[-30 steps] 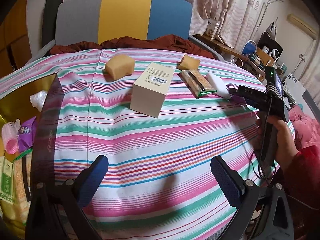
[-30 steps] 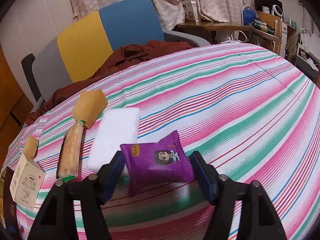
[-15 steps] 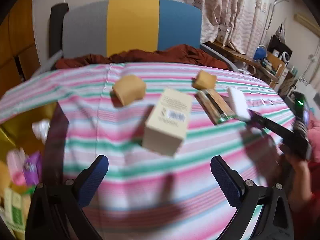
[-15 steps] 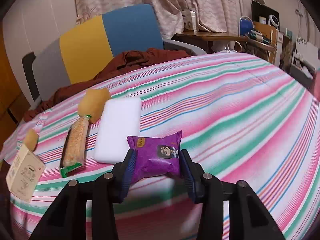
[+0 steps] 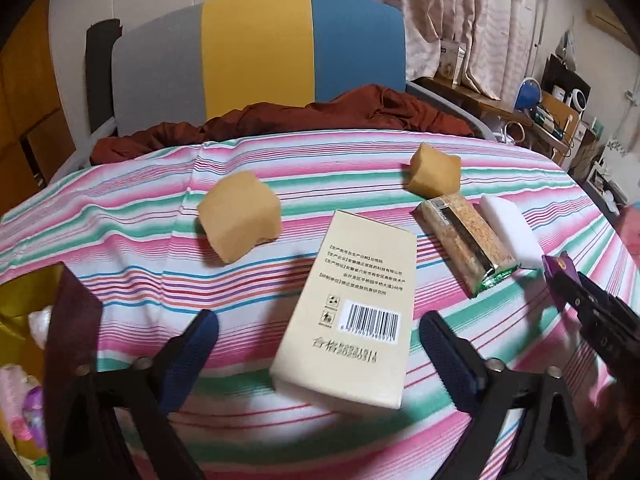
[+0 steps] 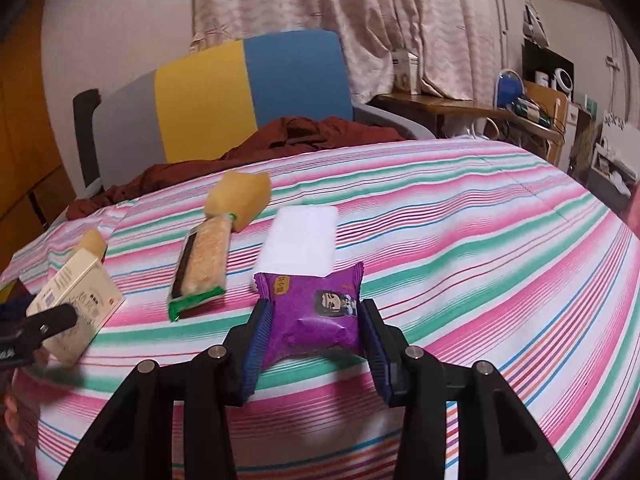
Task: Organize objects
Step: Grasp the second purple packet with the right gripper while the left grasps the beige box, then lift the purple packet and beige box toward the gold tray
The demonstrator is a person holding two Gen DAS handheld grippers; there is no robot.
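- The purple snack packet [image 6: 314,318] sits clamped between the blue pads of the right gripper [image 6: 316,330]; both pads press into its sides and the wrapper bulges between them. It seems to be lifted just clear of the striped tablecloth [image 6: 480,264], though that is hard to judge from this angle.
- In the left wrist view only a corner of the packet [image 5: 560,266] shows, at the tip of the right gripper [image 5: 570,294].
- The right gripper's jaws closed in on the packet within the last second and now hold at that width.
- The beige box [image 5: 352,320] lies on its side on the cloth, barcode face up, between the pads of the left gripper [image 5: 316,356].
- The left gripper's jaws are wide and have just been narrowing; there is a clear gap between each pad and the box, so nothing is gripped.
- Just beyond the packet lies a flat white block [image 6: 302,238], and beside that a long grain bar in a green-ended wrapper [image 6: 202,264].
- A yellow sponge piece [image 6: 240,196] touches the far end of the bar.
- A second, larger sponge piece [image 5: 238,216] rests near the far corner of the box.
- Behind the table stands a chair [image 5: 256,56] with grey, yellow and blue panels, with a rust-coloured cloth [image 5: 304,116] heaped on it.
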